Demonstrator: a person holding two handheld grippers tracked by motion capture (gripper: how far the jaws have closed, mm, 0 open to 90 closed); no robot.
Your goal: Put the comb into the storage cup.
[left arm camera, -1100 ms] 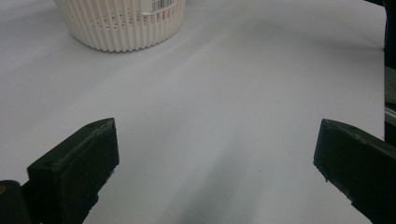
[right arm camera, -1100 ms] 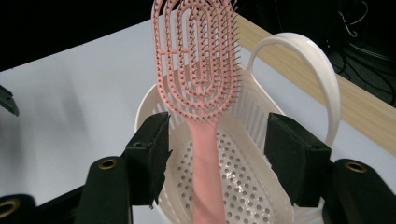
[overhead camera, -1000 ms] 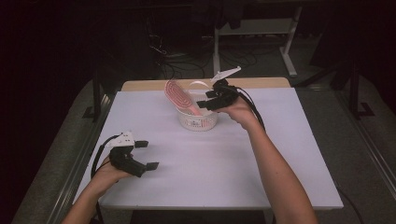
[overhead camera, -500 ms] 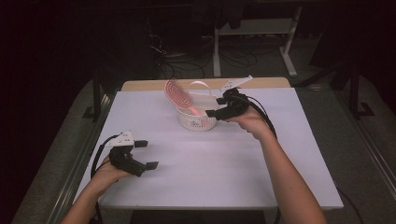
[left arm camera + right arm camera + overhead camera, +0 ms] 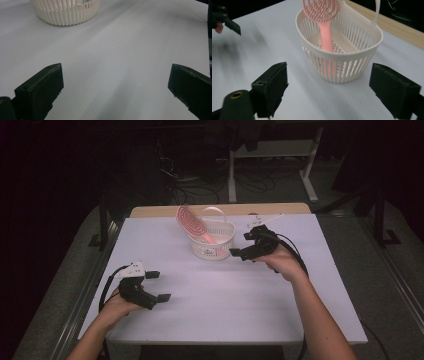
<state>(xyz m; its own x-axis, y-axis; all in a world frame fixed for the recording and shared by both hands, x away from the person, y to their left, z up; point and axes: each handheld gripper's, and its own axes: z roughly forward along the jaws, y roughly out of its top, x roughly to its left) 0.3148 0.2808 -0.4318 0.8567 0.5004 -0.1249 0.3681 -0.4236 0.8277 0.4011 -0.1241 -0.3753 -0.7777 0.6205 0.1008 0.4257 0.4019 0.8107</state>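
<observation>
A small white slatted basket (image 5: 215,249) stands at the back middle of the white table (image 5: 220,300). A pink hairbrush (image 5: 192,222) leans in it, handle down, its head sticking out over the left rim. My right gripper (image 5: 239,254) hovers just to the right of the basket; its jaws have just been opening and are open with nothing between them. In the right gripper view the basket (image 5: 342,66) and the brush (image 5: 325,30) lie ahead of the gripper (image 5: 328,87). My left gripper (image 5: 159,286) rests open near the front left; its own view shows the gripper (image 5: 115,85) and the basket (image 5: 65,11).
The table's wooden back edge (image 5: 235,209) lies behind the basket. A white thin object (image 5: 267,221) sits at the back right. A white stand (image 5: 272,155) and cables are on the dark floor beyond. Bare table surface spreads between the grippers.
My right gripper has drawn back from the basket to the right and slightly down, with its jaws wider apart. The hairbrush stays in the basket. The left gripper has not moved.
</observation>
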